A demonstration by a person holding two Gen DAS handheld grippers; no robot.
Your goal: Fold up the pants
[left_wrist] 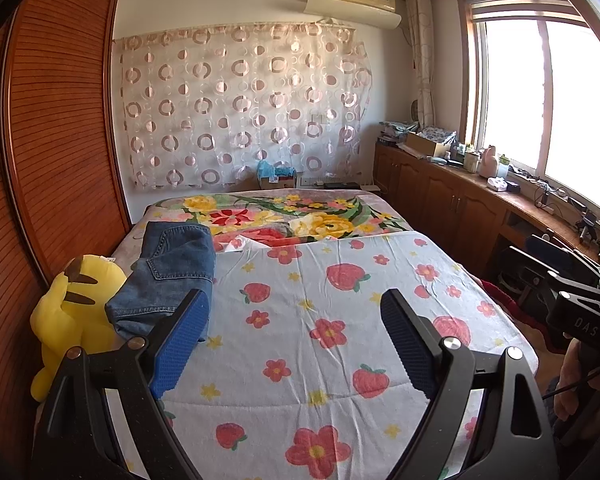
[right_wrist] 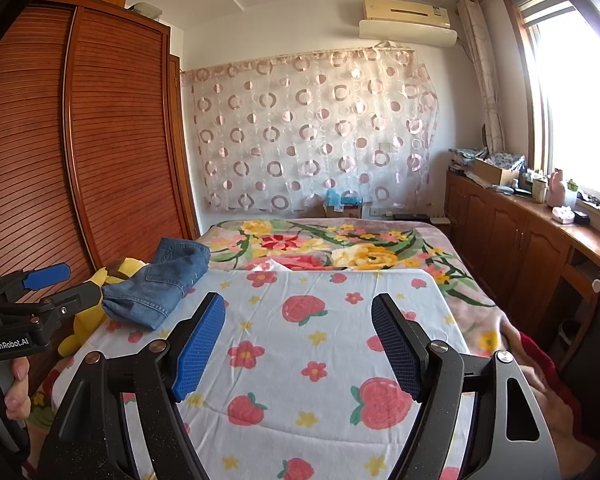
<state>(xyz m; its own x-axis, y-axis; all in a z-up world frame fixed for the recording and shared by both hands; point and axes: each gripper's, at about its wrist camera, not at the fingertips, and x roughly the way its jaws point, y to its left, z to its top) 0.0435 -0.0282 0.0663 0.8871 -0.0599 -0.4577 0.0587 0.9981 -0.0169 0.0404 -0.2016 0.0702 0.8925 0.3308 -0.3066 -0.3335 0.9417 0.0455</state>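
Only the right wrist view shows the left gripper [right_wrist: 66, 284] beside the jeans [right_wrist: 160, 284].

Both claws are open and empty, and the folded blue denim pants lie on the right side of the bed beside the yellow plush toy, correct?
One detail is wrong: the folded blue denim pants lie on the left side of the bed, beside the yellow plush toy, as the left wrist view shows. The left claw and right claw are indeed open and empty.
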